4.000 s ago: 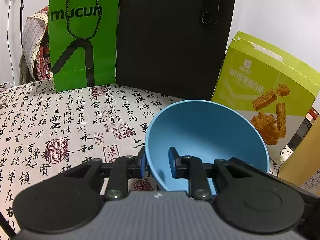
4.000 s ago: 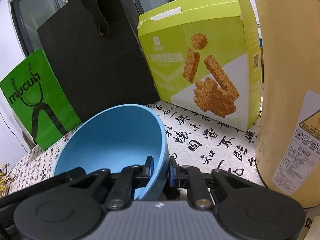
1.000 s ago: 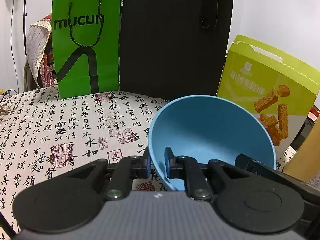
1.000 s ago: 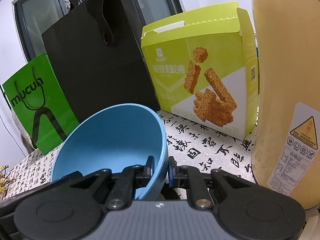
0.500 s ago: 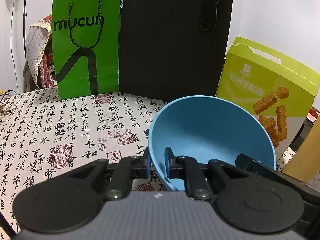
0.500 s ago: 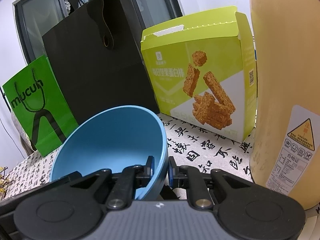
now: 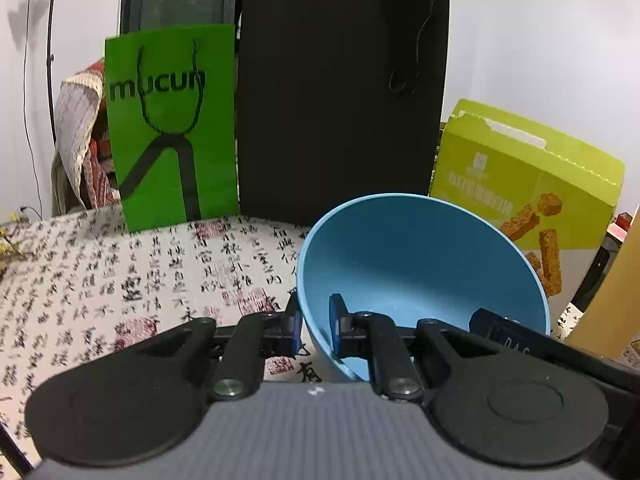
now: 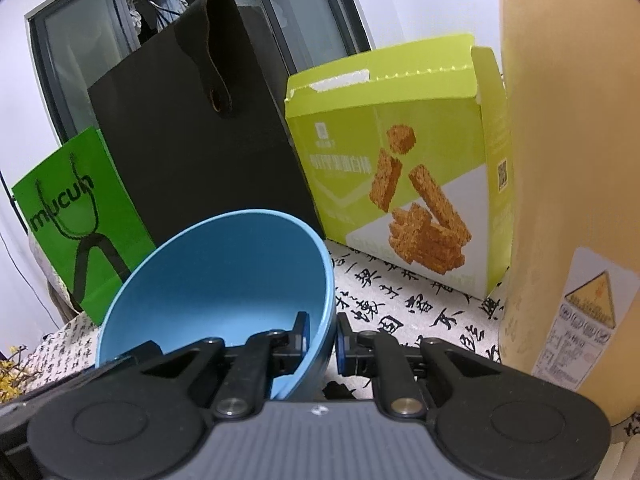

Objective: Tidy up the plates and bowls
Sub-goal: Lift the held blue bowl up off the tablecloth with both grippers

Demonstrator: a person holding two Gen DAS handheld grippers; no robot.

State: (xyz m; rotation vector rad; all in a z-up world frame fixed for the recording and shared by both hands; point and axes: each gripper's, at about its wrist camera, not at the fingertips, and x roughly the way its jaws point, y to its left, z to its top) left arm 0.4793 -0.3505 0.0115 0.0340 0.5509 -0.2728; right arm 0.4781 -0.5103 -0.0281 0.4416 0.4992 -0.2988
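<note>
Lifted a little since a second ago, the blue bowl hangs above the counter; my left gripper and right gripper both clamp opposite rims, bowl between them.

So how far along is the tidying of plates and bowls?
Nothing looks put away yet. In hand: the blue bowl, gripped on opposite rims by the left gripper and right gripper. No plates or stack show, so setting it down remains.
</note>
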